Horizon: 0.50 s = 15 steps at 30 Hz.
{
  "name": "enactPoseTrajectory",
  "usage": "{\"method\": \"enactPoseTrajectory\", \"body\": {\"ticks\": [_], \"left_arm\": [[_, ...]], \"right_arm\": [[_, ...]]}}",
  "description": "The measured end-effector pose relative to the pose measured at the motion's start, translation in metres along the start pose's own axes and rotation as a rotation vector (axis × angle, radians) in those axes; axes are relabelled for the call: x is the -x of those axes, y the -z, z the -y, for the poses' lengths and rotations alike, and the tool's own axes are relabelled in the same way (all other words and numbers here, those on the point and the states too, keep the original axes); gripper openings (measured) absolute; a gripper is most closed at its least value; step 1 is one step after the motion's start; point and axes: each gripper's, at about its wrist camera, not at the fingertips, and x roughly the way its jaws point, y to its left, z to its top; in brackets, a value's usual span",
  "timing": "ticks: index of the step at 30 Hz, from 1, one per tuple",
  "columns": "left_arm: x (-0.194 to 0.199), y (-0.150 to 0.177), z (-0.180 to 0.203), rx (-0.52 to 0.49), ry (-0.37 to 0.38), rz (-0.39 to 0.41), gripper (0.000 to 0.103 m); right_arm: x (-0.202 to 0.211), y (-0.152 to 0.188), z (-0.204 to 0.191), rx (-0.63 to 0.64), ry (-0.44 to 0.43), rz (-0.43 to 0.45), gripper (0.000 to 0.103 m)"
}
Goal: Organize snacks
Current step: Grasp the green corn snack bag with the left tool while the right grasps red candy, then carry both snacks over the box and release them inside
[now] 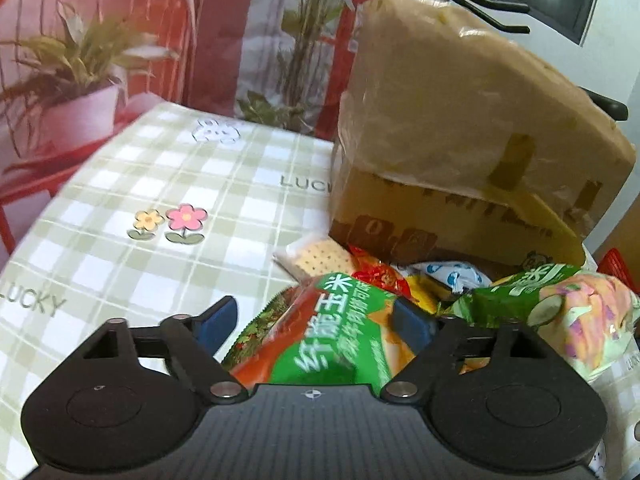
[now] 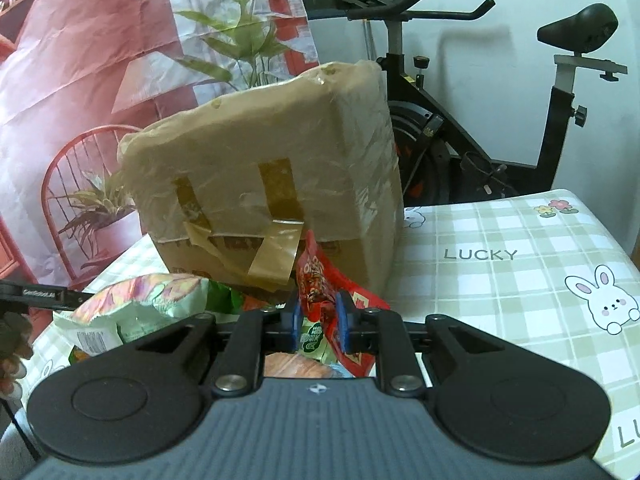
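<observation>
A big cardboard box (image 2: 264, 184) stood on the worktop (image 2: 520, 264), which had a green check cloth with bunnies and flowers on it. The box was wrapped in clear plastic and stuck with brown tape. What was inside it could not be seen.

The snacks lay in a loose pile on the worktop, right against the near side of the box. In the pile were a cracker pack (image 1: 316, 258), a small blue and white packet (image 1: 452, 276) and a pale green bag with pink and purple pictures (image 1: 580, 312).

The right gripper (image 2: 318, 320) had its jaws clenched on a red snack packet (image 2: 320, 276). The packet stood almost upright, its long side going up and down. Its top end poked up in front of the box, tipped a little to the left, and its bottom end hung below the jaws.

The left gripper (image 1: 316, 320) had its jaws wide apart. A green and red corn snack bag (image 1: 320, 344) lay between them, with its long side running from near to far. The blue pads (image 1: 218, 322) did not press on it.
</observation>
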Motion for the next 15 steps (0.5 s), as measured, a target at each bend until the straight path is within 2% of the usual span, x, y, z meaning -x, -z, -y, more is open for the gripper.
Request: {"method": "enactPoseTrajectory", "body": {"ticks": [5, 8, 11, 15], "left_arm": [[-0.014, 0.014, -0.004, 0.016, 0.046, -0.039, 0.098], [-0.019, 0.022, -0.003, 0.012, 0.049, -0.049, 0.102], [-0.024, 0.030, 0.001, -0.014, 0.041, -0.073, 0.103], [-0.023, 0.034, 0.004, -0.042, 0.034, -0.054, 0.099]], "right_arm": [[-0.002, 0.002, -0.001, 0.007, -0.007, -0.007, 0.019], [-0.003, 0.003, -0.001, 0.013, -0.008, -0.014, 0.019], [-0.005, 0.004, 0.000, 0.011, -0.008, -0.020, 0.019], [-0.005, 0.004, 0.000, 0.011, -0.007, -0.021, 0.019]]}}
